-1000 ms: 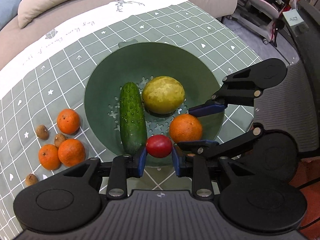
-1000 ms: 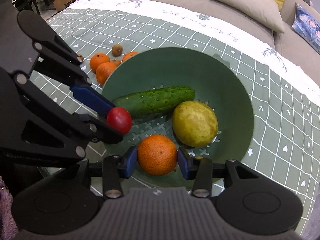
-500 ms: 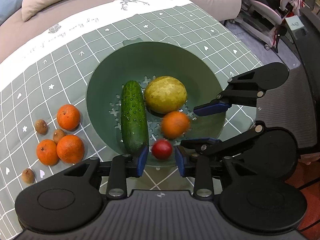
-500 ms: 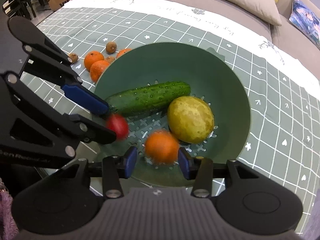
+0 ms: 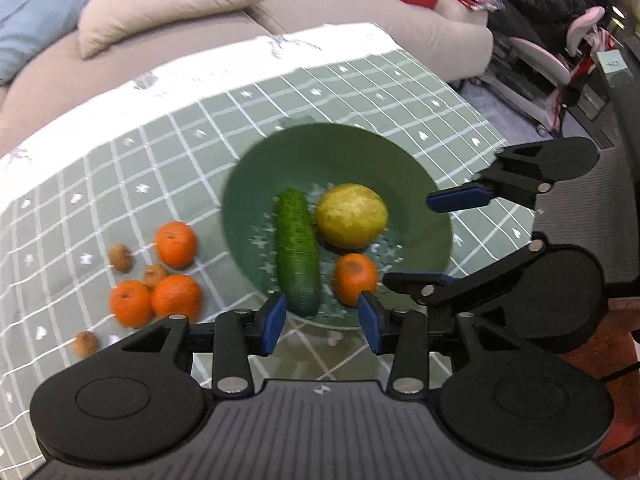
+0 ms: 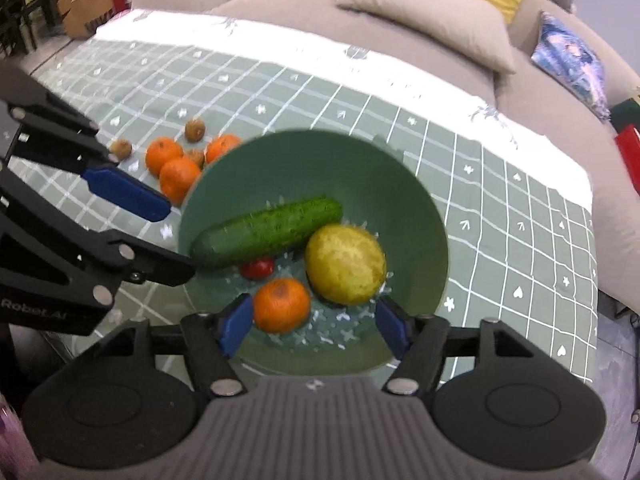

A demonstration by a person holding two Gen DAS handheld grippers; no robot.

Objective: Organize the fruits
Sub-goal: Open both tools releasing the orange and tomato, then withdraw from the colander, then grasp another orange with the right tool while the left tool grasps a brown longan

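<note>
A green perforated bowl [image 5: 340, 152] [image 6: 312, 152] holds a cucumber [image 5: 296, 252] [image 6: 268, 232], a yellow-green round fruit [image 5: 351, 216] [image 6: 346, 264], an orange [image 5: 355, 284] [image 6: 282, 304] and a small red tomato [image 6: 258, 268]. The tomato does not show in the left wrist view. My left gripper [image 5: 322, 320] [image 6: 178, 240] hangs over the bowl's near rim, jaws opening and empty. My right gripper [image 6: 315, 330] [image 5: 436, 240] hangs above the orange, jaws opening, pads clear of it.
Three loose oranges [image 5: 176, 244] and several small brown fruits [image 5: 120, 258] lie on the checked green tablecloth [image 5: 360, 88] left of the bowl. A sofa with cushions [image 6: 424, 20] runs behind the table. An office chair [image 5: 536, 64] stands at the right.
The left gripper let go of the tomato and the right let go of the orange; both fruits dropped into the bowl. Both grippers opened and rose away from it.
</note>
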